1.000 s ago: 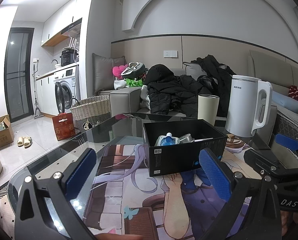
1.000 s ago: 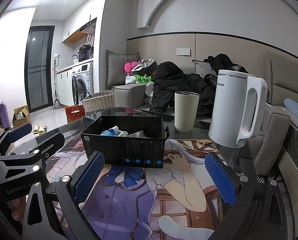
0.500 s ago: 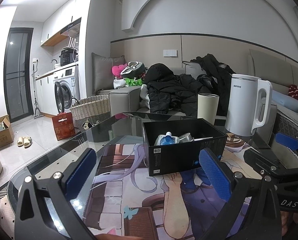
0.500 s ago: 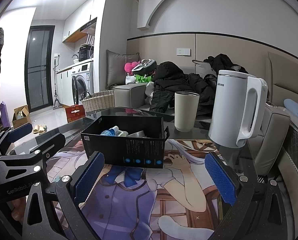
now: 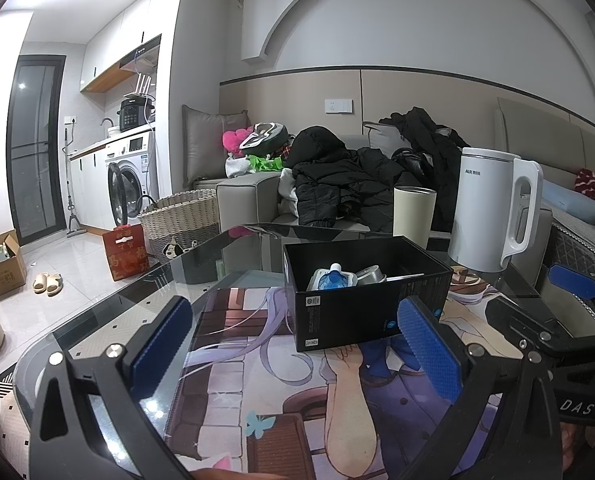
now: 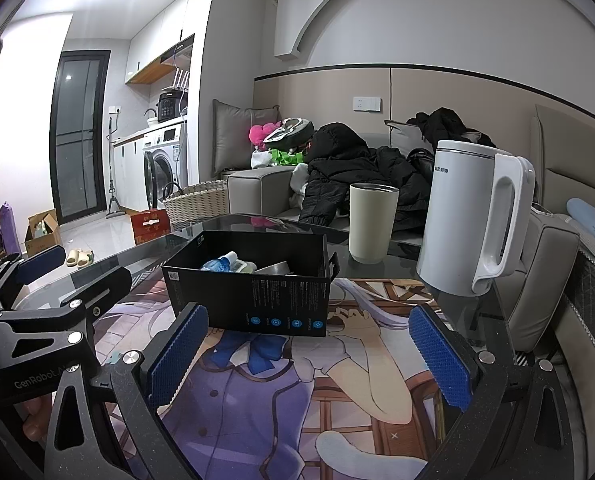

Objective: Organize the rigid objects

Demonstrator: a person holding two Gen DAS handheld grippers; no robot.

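Note:
A black open box [image 5: 361, 304] stands on the glass table's printed mat; it also shows in the right wrist view [image 6: 253, 300]. Inside lie a blue-capped pouch [image 5: 333, 280] and a metal piece [image 5: 371, 274]. A cream tumbler [image 6: 372, 222] and a white kettle [image 6: 473, 220] stand behind the box. My left gripper [image 5: 297, 354] is open and empty, in front of the box. My right gripper [image 6: 309, 354] is open and empty, in front of the box and to its right.
The printed mat [image 5: 281, 392] covers the glass table, whose rounded edge [image 5: 37, 352] curves at the left. A sofa piled with dark coats [image 5: 345, 184] lies beyond. A wicker basket [image 5: 185, 216] and a red box [image 5: 124, 250] sit on the floor at left.

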